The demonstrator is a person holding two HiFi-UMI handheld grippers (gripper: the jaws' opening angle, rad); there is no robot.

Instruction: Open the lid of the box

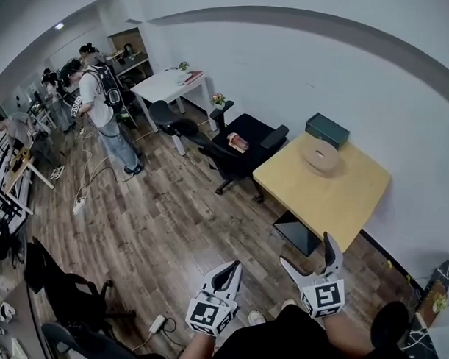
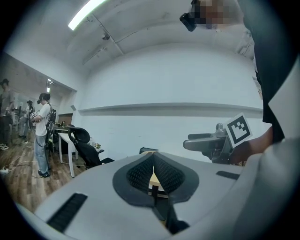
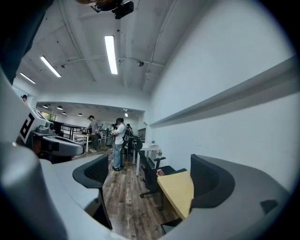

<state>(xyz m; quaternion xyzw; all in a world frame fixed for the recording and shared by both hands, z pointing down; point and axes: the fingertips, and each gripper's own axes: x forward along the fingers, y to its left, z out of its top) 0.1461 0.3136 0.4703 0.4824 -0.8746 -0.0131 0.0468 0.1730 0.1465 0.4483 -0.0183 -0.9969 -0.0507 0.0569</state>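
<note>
- Open-plan office, seen from the head view: I stand well back from the bench [image 1: 335, 201], both tools held out level over the wood floor [image 1: 167, 221], the job not yet begun.
- The left tool [image 1: 233, 267] has its jaws pressed together with nothing between them. The right tool [image 1: 309, 251] stands wide apart and empty, only the far room showing through the gap.
- The dark green box [image 1: 326, 129], which I take to be the task's thing, sits at the bench's far corner, close to the white wall [image 1: 338, 68]. A round pale object [image 1: 321, 156] lies just in front of it (from here I cannot tell what it is, or whether the two touch).
- A black office chair [image 1: 241, 141] stands at the bench's left side, clear of my straight line in.
- My judgement on handling: the box looks small, stiff-sided and probably light, so a one-sided pull on the lid would likely drag or tip the whole thing.
- Where I would take hold: one tool pinning the body low on a side wall, the other pinching the lid's near edge. Hinge or lift-off, I cannot make out at this range.
</note>
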